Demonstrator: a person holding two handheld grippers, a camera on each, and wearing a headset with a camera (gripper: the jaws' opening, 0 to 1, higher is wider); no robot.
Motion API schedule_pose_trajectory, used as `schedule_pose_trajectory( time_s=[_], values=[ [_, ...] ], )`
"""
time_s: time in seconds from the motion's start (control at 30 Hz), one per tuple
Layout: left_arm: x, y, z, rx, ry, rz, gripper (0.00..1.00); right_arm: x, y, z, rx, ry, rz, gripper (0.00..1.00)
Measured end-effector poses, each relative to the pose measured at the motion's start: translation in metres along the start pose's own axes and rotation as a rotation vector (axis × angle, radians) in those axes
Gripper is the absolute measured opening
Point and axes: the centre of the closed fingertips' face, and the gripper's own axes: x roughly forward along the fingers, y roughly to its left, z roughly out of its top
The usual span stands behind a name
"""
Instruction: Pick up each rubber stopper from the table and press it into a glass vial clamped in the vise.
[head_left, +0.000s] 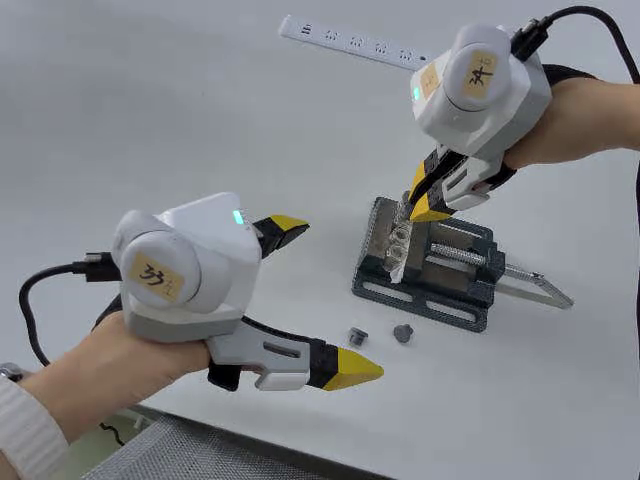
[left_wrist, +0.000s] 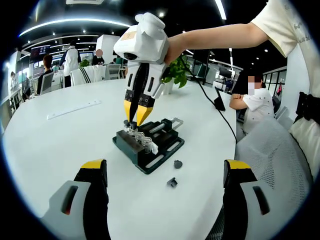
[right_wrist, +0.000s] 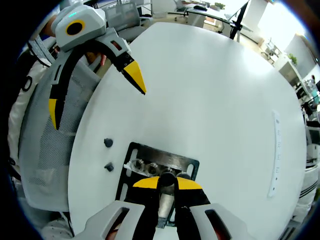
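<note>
White plastic shells and yellow-tipped black jaws mark both of your tools. At the left, your left gripper (head_left: 328, 296) hovers over the smooth white table (head_left: 150, 120) with its jaws spread wide and nothing between them. A cable trails from its back, and your wrist is cut off at the frame's edge.

Just right of its near tip, two small dark grey rubber stoppers (head_left: 357, 334) lie side by side on the table, close to the vise. They are too small to read beyond a rounded plug shape. Far behind them lies a flat white power strip (head_left: 355, 42).

Further right stands the black metal vise (head_left: 420, 300), with a row of clear glass vials (head_left: 400, 245) clamped in it and its threaded screw running off to the right.

Your right gripper (head_left: 425, 208) points down from the far right, its tips right over the row. In the right gripper view its jaws are pinched on a dark stopper (right_wrist: 167, 177) at a vial's mouth. The tips hide whether it is seated.
</note>
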Motion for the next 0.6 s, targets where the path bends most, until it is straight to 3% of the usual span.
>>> schedule_pose_trajectory(
  time_s=[0.33,0.6],
  values=[
    [0.0007,0.0018,-0.0016,-0.005,0.0,-0.003,0.95,0.0014,0.0006,0.0008,-0.008,0.009,0.006,0.06],
    [0.0022,0.0017,-0.0017,-0.005,-0.002,-0.005,0.95,0.0018,0.0013,0.001,-0.045,0.056,0.006,0.05]
  ],
)
